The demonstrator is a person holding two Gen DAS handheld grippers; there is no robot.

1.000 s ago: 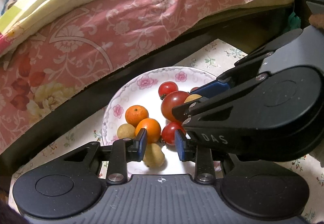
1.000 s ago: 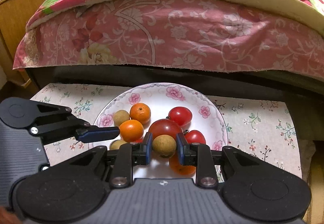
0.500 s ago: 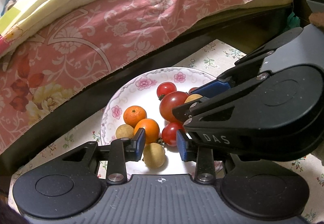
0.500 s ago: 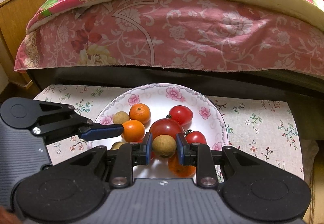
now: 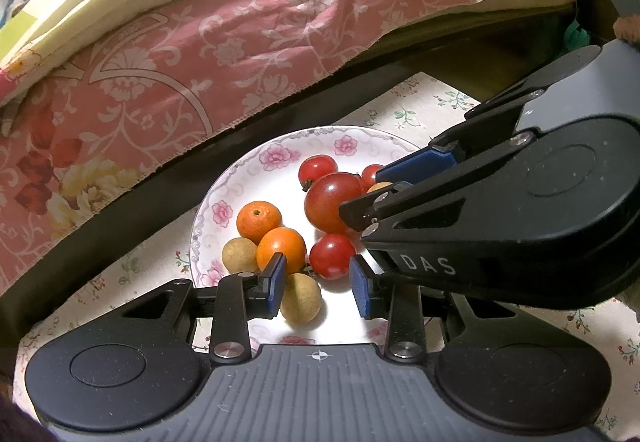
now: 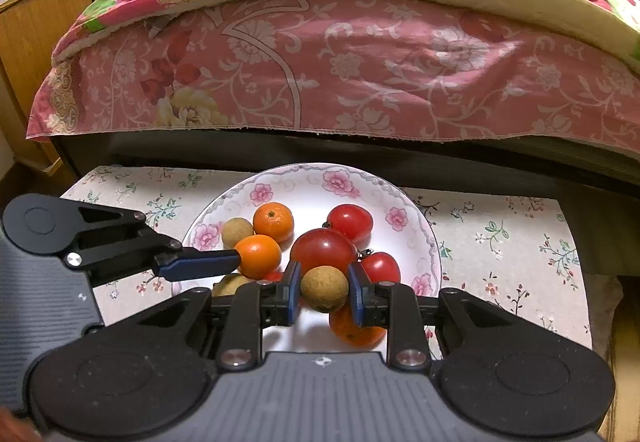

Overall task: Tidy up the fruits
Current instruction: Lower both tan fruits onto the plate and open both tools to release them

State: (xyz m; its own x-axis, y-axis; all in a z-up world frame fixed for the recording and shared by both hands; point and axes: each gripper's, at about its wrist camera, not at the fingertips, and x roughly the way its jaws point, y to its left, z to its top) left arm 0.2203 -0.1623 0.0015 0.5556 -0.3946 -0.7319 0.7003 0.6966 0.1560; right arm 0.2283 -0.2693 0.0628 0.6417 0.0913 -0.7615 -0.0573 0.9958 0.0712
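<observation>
The round white ceramic plate with pink flowers [image 6: 340, 178] is glazed and glossy, lying on a matt floral-printed tablecloth [image 6: 500, 242]. The red tomatoes [image 5: 334, 198] have smooth, shiny skins, while the tan round longans [image 6: 324, 288] look dull and rough. The black plastic left gripper [image 5: 318, 284] is matt with blue rubbery pads [image 5: 276, 284], and a pink floral woven bedspread [image 6: 360, 74] hangs beyond the plate's far edge.

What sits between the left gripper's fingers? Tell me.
In the left wrist view, a brown longan lies on the floral plate between the left gripper fingers, beside the left one, apart from the right.
</observation>
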